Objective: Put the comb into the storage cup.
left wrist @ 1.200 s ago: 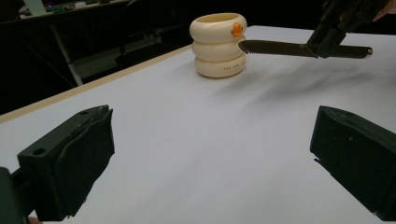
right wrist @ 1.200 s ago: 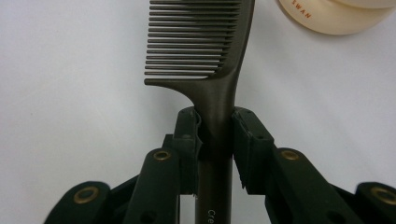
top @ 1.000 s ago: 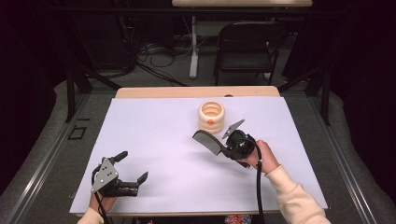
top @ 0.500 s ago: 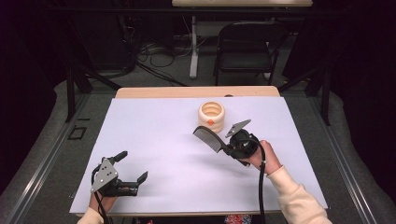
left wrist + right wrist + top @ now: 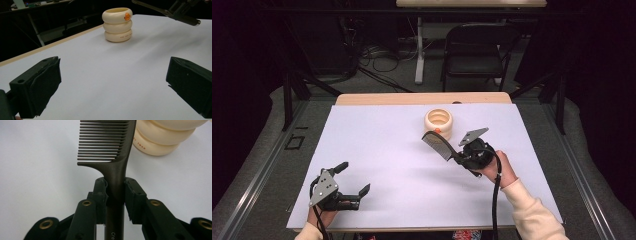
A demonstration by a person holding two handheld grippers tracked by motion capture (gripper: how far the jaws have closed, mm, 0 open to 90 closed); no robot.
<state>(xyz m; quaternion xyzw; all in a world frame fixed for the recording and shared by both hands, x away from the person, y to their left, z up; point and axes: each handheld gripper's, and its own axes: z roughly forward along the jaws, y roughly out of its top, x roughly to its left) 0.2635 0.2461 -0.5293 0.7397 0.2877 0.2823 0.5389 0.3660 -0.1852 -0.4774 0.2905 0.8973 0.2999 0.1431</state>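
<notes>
Clamping the handle of a dark comb between its fingers, the right gripper is hovering above the white desk, a little right of the middle. In the right gripper view the comb is running straight up from the clenched fingers, its teeth pointing to the left of that view and its spine on the right. In the high view the comb is reaching from the gripper up and to the left, and its toothed end is lying just in front of a cream holder made of three stacked rings. Whether the comb is touching the holder cannot be told. The holder is standing upright on the far half of the desk, open at the top, with a small orange mark on its upper ring. The person's right hand, in a pale sleeve, is gripping the tool from the near right.

The left gripper is resting low over the near left corner of the desk, well apart from the comb and the holder, with its fingers spread wide and grasping nothing. In the left gripper view bare white desk is lying between them, and the holder is standing farther off beyond. A dark folding chair is standing on the floor behind the desk.
</notes>
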